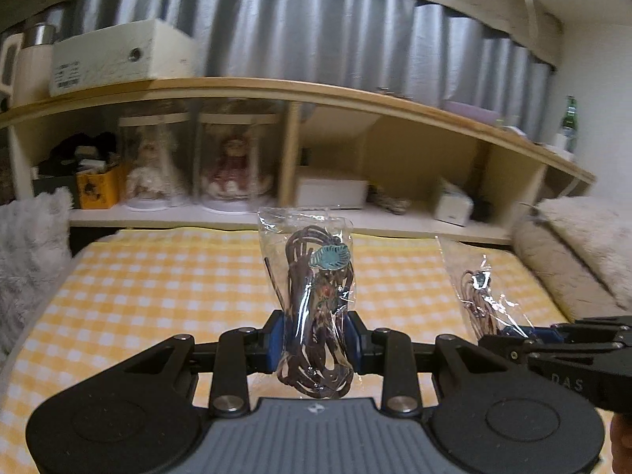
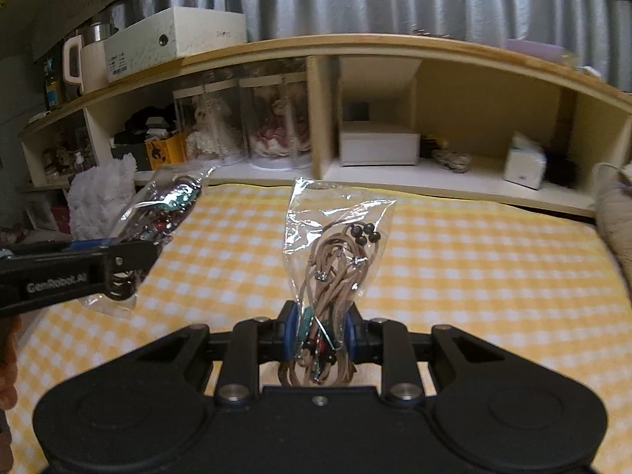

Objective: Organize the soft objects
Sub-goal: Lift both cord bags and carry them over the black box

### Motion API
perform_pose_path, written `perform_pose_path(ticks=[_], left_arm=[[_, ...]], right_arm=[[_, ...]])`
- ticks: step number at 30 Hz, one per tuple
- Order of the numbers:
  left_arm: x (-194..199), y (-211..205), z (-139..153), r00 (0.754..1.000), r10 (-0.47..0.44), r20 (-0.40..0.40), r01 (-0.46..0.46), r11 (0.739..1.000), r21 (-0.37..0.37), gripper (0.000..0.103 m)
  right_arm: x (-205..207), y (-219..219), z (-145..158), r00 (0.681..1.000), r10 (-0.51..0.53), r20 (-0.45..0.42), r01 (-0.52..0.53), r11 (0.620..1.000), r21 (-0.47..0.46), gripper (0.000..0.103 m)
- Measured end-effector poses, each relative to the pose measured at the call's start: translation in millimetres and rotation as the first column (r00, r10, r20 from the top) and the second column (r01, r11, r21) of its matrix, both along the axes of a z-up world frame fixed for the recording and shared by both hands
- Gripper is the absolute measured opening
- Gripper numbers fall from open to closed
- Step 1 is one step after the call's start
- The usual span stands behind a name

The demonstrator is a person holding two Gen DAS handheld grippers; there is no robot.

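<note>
A clear bag of dark cord stood upright above the yellow checked bed, clamped by the left gripper. The right gripper pinched a bag of tan cord; both bags' lower ends were hidden behind the fingers.

Wooden shelf, silvery curtain

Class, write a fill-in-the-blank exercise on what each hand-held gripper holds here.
The left hand-held gripper grips a clear plastic bag of dark ____ cord.
The right hand-held gripper grips a clear plastic bag of ____ cord.
The checked cloth is white and ____.
Missing: brown; tan; yellow
</note>
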State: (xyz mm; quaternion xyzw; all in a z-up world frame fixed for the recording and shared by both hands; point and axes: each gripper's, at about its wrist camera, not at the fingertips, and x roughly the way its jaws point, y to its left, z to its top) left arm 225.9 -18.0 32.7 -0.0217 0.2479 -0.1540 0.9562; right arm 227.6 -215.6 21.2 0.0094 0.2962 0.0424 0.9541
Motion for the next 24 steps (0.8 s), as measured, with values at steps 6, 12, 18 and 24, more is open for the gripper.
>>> perform_pose_path(ticks=[6,12,18,24], left_arm=[[-39,-34,-1,0.998,-0.063,-0.016,0.063,0.998,-0.015,0.034],[-61,-63,-17,0.991,-0.112,-0.068,0.108,0.993,-0.057,0.034],[-77,-93,-39,0.979,-0.155,-0.132,0.142,0.985,-0.099,0.034],[-84,-124,-58,0.968,-0.185,-0.17,0.164,0.977,-0.133,0.034]], right_arm=[[-47,-36,4,0.999,-0.043,-0.012,0.043,0.999,-0.014,0.026],[-78,-70,-8,0.995,-0.085,-0.06,0.085,0.996,-0.013,0.026],[-93,-98,-35,0.983,-0.112,-0.146,0.11,0.994,-0.023,0.026],[-90,-117,-60,0.96,-0.143,-0.24,0.136,0.99,-0.045,0.026]])
